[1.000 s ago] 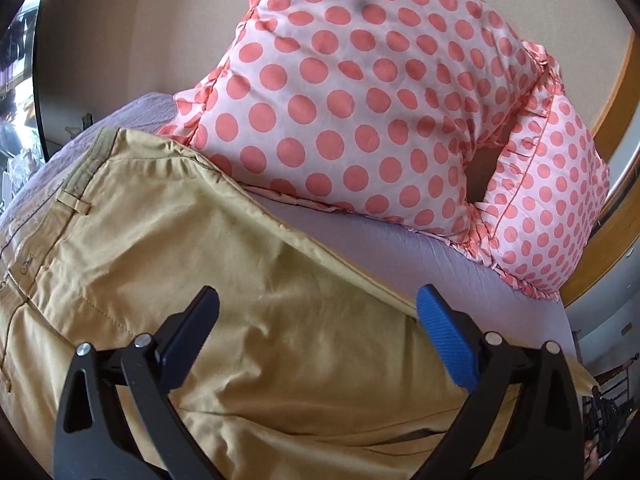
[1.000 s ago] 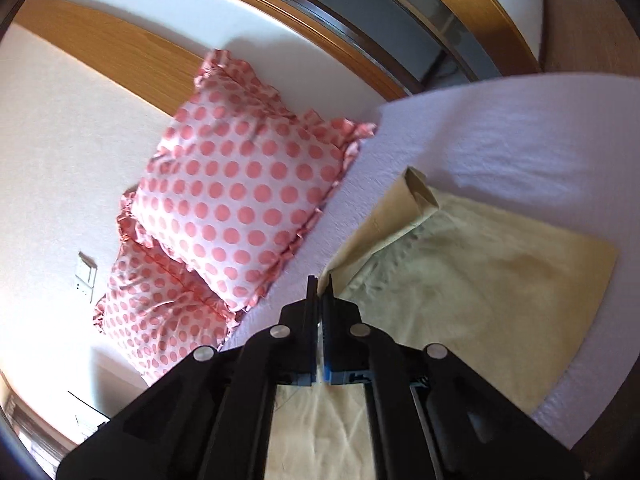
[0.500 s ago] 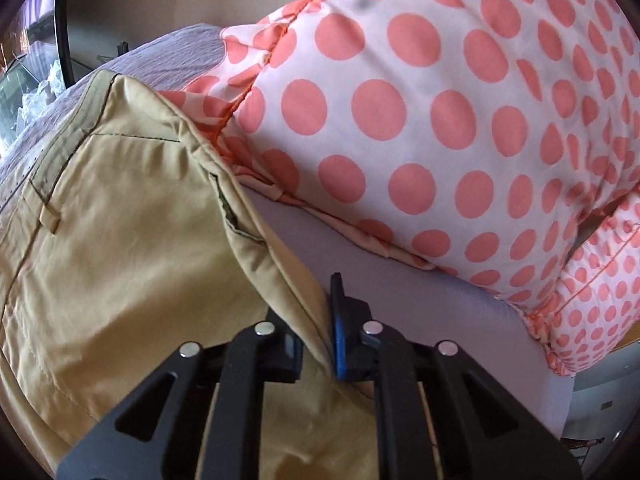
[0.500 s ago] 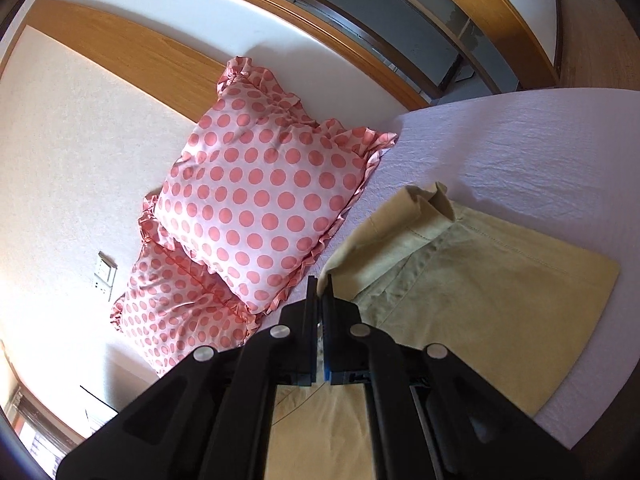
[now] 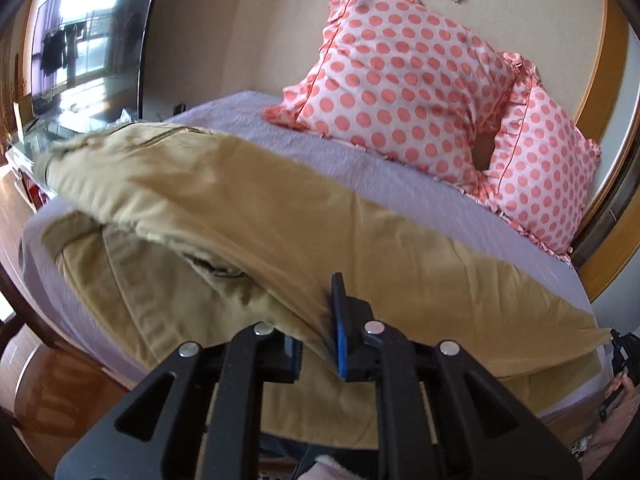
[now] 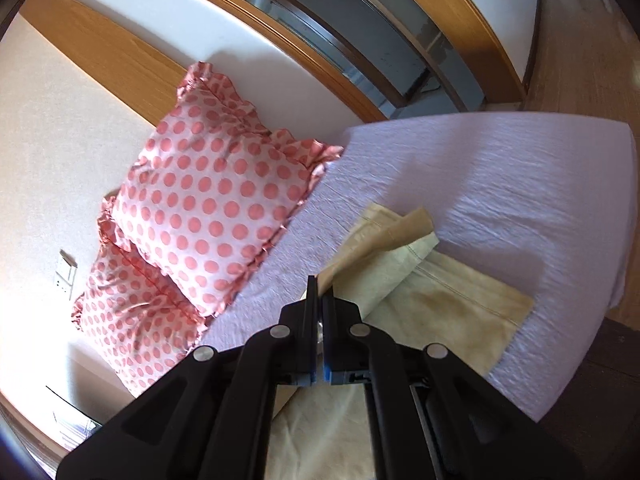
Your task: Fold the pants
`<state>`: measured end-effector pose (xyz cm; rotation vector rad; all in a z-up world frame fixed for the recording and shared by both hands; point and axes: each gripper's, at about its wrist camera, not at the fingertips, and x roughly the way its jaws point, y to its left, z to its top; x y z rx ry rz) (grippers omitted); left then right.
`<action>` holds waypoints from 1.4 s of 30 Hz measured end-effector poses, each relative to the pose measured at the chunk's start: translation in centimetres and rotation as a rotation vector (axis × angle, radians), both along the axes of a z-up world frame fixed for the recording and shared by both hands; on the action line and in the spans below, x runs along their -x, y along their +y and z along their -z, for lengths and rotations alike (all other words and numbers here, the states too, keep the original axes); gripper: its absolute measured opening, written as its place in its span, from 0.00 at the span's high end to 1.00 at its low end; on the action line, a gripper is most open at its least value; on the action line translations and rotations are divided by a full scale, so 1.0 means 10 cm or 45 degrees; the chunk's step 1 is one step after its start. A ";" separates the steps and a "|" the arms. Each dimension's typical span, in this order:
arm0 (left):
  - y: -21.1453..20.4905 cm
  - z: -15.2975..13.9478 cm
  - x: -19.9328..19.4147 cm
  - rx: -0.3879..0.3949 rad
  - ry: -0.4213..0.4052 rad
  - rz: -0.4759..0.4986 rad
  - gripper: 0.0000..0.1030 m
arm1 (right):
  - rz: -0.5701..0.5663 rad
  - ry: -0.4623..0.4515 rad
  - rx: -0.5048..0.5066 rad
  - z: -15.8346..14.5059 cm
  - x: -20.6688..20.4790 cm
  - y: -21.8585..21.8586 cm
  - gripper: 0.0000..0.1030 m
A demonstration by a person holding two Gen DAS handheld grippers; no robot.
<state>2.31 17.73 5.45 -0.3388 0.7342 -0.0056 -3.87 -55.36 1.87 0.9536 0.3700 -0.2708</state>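
Observation:
Tan pants (image 5: 248, 200) lie across a lilac bed. My left gripper (image 5: 320, 320) is shut on a fold of the pants near the seat and holds it lifted, so the upper layer hangs over the layer below. In the right wrist view my right gripper (image 6: 320, 300) is shut on the edge of a pant leg (image 6: 400, 264) and holds it off the sheet, with the hem curled past the fingers. A second leg layer (image 6: 452, 312) lies flat beneath.
Two pink polka-dot pillows (image 5: 404, 80) lean on the wall at the head of the bed (image 5: 400, 184). A wooden headboard frame (image 6: 120, 60) stands behind. The bed's edge (image 6: 592, 320) drops to a wooden floor on the right; a dark-framed window (image 5: 88, 40) is left.
My left gripper went from open above the pants to shut on a fold, then rose and pulled back with it. My right gripper stayed shut on the leg and lifted it.

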 end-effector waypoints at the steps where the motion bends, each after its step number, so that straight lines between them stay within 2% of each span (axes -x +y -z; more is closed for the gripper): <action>1: 0.02 0.10 0.07 0.033 0.017 -0.003 0.88 | 0.008 0.014 -0.012 0.05 0.04 -0.01 0.98; 6: 0.06 0.29 0.28 0.083 0.006 -0.029 0.88 | 0.033 0.038 -0.038 0.16 0.22 -0.03 0.98; 13: 0.07 0.31 0.32 0.057 -0.010 0.012 0.88 | 0.062 0.107 0.002 0.22 0.30 0.03 0.98; 18: 0.08 0.29 0.33 0.053 -0.025 0.025 0.88 | 0.088 0.092 0.014 0.19 0.46 0.07 0.98; 23: 0.07 0.36 0.36 0.039 -0.004 0.052 0.88 | 0.127 0.168 0.003 0.29 0.48 0.06 0.98; 24: 0.07 0.37 0.38 0.041 -0.004 0.060 0.85 | 0.143 0.193 0.017 0.28 0.49 0.06 0.95; 25: 0.08 0.37 0.40 0.041 -0.008 0.066 0.84 | 0.174 0.222 0.044 0.26 0.52 0.07 0.85; 26: 0.09 0.37 0.42 0.040 -0.015 0.068 0.79 | 0.221 0.258 0.073 0.23 0.55 0.08 0.68; 27: 0.10 0.35 0.46 0.030 -0.024 0.062 0.65 | 0.262 0.269 0.092 0.20 0.59 0.07 0.58; 28: 0.11 0.32 0.50 0.013 -0.044 0.050 0.58 | 0.293 0.255 0.100 0.18 0.63 0.06 0.52; 29: 0.13 0.29 0.55 -0.003 -0.069 0.037 0.49 | 0.308 0.245 0.101 0.17 0.65 0.04 0.52; 30: 0.16 0.26 0.60 -0.013 -0.089 0.023 0.45 | 0.310 0.249 0.094 0.18 0.65 0.01 0.52; 34: 0.35 0.15 0.74 0.021 -0.163 -0.073 0.41 | 0.296 0.242 0.083 0.29 0.56 -0.03 0.54; 37: 0.47 0.04 0.84 0.029 -0.246 -0.170 0.39 | 0.241 0.215 0.112 0.33 0.46 0.05 0.62; 39: 0.50 -0.03 0.87 0.025 -0.291 -0.201 0.34 | 0.192 0.196 0.150 0.35 0.40 0.14 0.69; 41: 0.49 -0.07 0.86 0.018 -0.310 -0.201 0.33 | 0.135 0.162 0.133 0.40 0.37 0.18 0.91; 42: 0.48 -0.08 0.84 0.018 -0.311 -0.197 0.32 | 0.117 0.137 0.129 0.43 0.36 0.19 0.93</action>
